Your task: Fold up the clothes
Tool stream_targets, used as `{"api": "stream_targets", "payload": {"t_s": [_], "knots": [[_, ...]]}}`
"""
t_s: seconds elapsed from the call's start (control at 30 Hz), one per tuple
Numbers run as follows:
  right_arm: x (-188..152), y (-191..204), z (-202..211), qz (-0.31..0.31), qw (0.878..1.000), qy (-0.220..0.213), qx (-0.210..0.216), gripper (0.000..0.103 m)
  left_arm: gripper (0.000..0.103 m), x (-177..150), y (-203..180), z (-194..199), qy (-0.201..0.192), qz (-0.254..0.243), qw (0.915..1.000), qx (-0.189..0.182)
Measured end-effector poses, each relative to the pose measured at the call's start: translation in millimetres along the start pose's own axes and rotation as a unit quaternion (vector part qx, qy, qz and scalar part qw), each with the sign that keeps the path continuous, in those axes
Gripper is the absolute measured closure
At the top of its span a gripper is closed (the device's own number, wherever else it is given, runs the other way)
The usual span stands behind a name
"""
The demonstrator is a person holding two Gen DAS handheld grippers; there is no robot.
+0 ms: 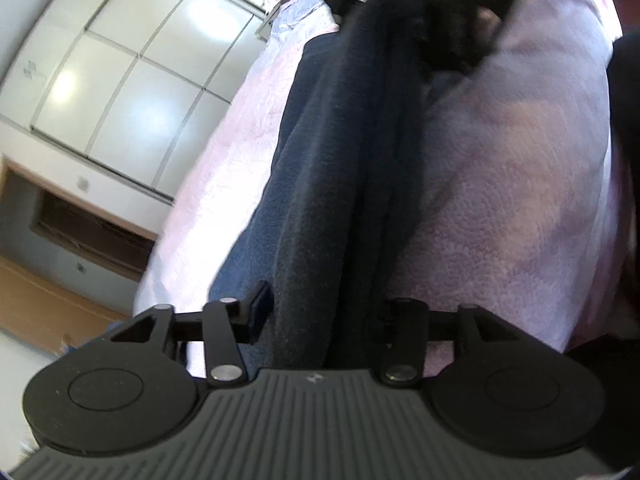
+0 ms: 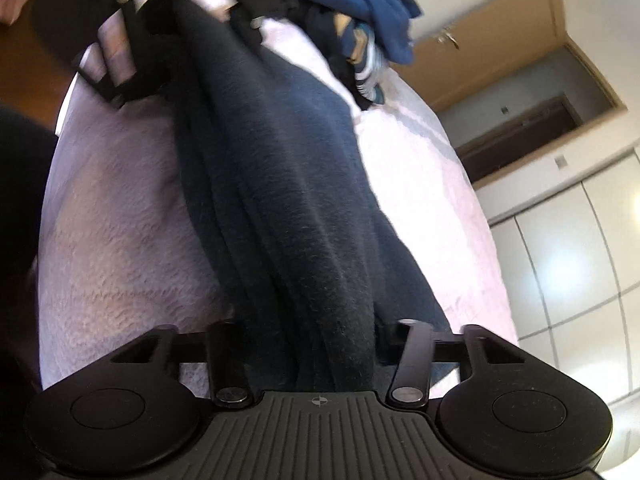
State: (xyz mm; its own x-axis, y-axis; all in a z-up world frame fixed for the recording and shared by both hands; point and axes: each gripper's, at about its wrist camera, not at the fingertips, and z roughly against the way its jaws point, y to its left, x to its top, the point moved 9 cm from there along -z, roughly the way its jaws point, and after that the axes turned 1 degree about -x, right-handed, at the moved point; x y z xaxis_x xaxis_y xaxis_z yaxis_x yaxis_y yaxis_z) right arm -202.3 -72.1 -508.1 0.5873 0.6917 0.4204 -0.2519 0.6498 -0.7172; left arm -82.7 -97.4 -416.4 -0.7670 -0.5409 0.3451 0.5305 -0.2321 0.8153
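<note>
Stretching between the two tools, a dark navy fleece garment [image 1: 340, 184] is running as a bunched band up the middle of both wrist views, hanging over a pink bedspread [image 1: 520, 208]. In the left wrist view the left tool [image 1: 324, 320] is sitting at the lower centre of the frame, its fingers [image 1: 258, 312] closing in on the near end of the garment, with the thick cloth filling the gap between them. At the top centre of that same view the right tool [image 1: 436, 20] is showing dark and blurred, with the far end of the garment gathered into it.

In the right wrist view the right tool [image 2: 316, 344] is clamping the near end of the garment [image 2: 288, 200] at the lower centre, the folds passing between its two fingers [image 2: 224, 344]. At the upper left of that frame the left tool [image 2: 168, 36] is gripping the other end, blurred.

The bedspread [image 2: 120, 248] is filling the left and centre of the right wrist view. A heap of other clothes [image 2: 360, 12], bright blue with a striped piece under it, is lying at the top centre, on the bed beyond the garment. White cupboard doors [image 1: 120, 80] are taking up the upper left of the left wrist view, and a wooden door frame [image 2: 560, 60] is standing at the upper right of the right wrist view.
</note>
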Motion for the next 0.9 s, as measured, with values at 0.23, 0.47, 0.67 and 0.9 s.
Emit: {"api": "stream_targets", "payload": {"t_s": [0.23, 0.47, 0.67, 0.9], "knots": [[8, -27, 10, -0.017, 1.000, -0.008, 0.010, 0.067, 0.070, 3, 11, -7, -0.006, -0.087, 0.9956, 0.036], [13, -97, 25, -0.025, 0.998, -0.028, -0.046, 0.069, 0.074, 55, 98, -19, -0.067, -0.088, 0.9901, 0.086], [-7, -143, 77, -0.016, 0.989, -0.018, -0.148, 0.069, 0.070, 101, 91, 4, -0.158, -0.096, 0.9809, 0.060], [-95, -21, 72, -0.027, 0.995, 0.072, -0.057, 0.060, 0.065, 69, -51, -4, -0.116, -0.163, 0.9784, -0.052]]}}
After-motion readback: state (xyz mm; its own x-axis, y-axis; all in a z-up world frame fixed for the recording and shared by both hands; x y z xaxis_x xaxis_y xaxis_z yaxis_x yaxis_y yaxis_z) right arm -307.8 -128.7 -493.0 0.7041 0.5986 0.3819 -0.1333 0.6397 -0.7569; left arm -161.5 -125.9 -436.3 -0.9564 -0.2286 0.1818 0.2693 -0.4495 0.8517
